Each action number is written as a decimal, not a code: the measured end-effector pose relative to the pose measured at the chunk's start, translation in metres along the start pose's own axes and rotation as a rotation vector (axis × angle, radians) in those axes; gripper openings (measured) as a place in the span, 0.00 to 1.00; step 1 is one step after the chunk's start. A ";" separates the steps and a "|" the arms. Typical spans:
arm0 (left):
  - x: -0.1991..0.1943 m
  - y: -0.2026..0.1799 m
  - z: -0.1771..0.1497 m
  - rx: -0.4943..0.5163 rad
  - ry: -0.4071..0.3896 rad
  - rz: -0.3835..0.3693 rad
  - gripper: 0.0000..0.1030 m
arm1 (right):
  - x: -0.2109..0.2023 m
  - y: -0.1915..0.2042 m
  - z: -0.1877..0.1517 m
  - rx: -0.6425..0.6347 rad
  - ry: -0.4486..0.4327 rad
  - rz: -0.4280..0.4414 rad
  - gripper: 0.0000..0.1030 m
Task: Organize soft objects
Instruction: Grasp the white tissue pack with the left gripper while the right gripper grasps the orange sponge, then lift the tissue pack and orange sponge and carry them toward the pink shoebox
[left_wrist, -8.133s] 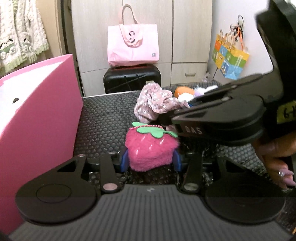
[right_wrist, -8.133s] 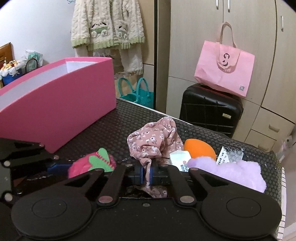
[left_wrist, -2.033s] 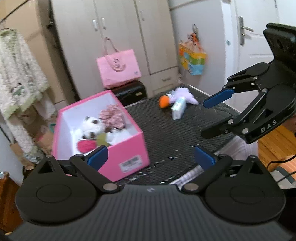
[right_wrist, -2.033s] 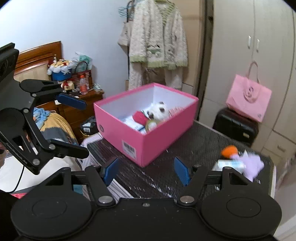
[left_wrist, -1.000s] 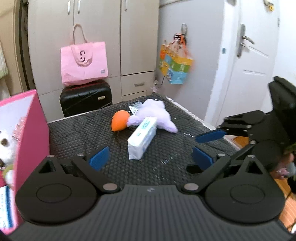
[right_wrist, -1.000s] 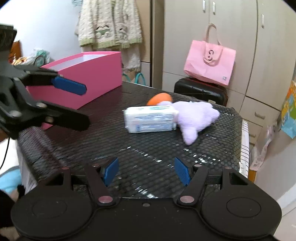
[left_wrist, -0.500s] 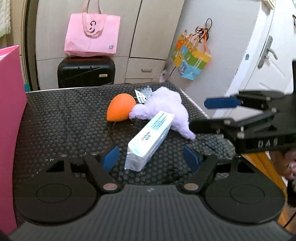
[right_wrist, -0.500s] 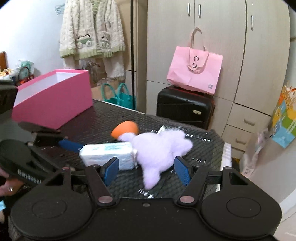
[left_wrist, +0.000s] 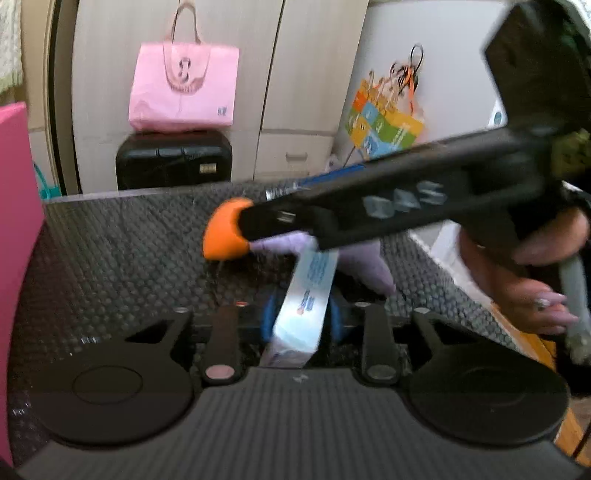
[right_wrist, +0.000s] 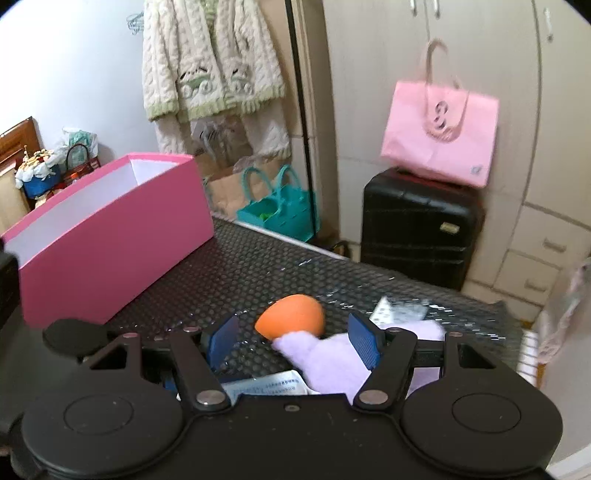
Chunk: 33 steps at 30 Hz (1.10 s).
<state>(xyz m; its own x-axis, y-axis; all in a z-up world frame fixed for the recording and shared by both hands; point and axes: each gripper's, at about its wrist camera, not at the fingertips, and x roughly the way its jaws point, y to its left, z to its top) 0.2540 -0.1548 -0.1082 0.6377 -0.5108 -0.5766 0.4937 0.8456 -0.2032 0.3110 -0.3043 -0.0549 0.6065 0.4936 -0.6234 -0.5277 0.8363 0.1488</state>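
Left tongs (left_wrist: 301, 319) have just closed on the tissue pack (left_wrist: 308, 295). Right tongs (right_wrist: 293, 341) stand open over the purple plush (right_wrist: 328, 363) near the worktop's (left_wrist: 122, 254) far edge.

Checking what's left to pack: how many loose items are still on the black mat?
3, plus a small packet. The tissue pack sits between the left gripper pads, the orange sponge behind it, the purple plush between the right gripper jaws. More may be hidden.

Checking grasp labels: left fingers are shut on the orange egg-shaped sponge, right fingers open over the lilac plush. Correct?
Not quite. The left wrist view shows the left gripper shut on the white-and-blue tissue pack, not the orange egg-shaped sponge. The right gripper is open over the lilac plush.
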 end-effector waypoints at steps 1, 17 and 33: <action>0.001 0.001 0.000 0.000 0.012 0.004 0.21 | 0.008 -0.001 0.001 0.004 0.015 0.012 0.69; -0.005 -0.004 -0.006 0.007 -0.028 0.070 0.19 | 0.043 0.000 0.002 -0.045 0.058 -0.006 0.53; -0.048 0.012 -0.025 -0.102 -0.052 0.083 0.19 | -0.016 0.032 -0.012 -0.034 -0.048 -0.004 0.52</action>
<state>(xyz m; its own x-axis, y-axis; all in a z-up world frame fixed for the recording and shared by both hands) 0.2147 -0.1157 -0.1025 0.7047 -0.4438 -0.5536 0.3774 0.8952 -0.2372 0.2771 -0.2885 -0.0495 0.6357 0.5022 -0.5863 -0.5448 0.8299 0.1201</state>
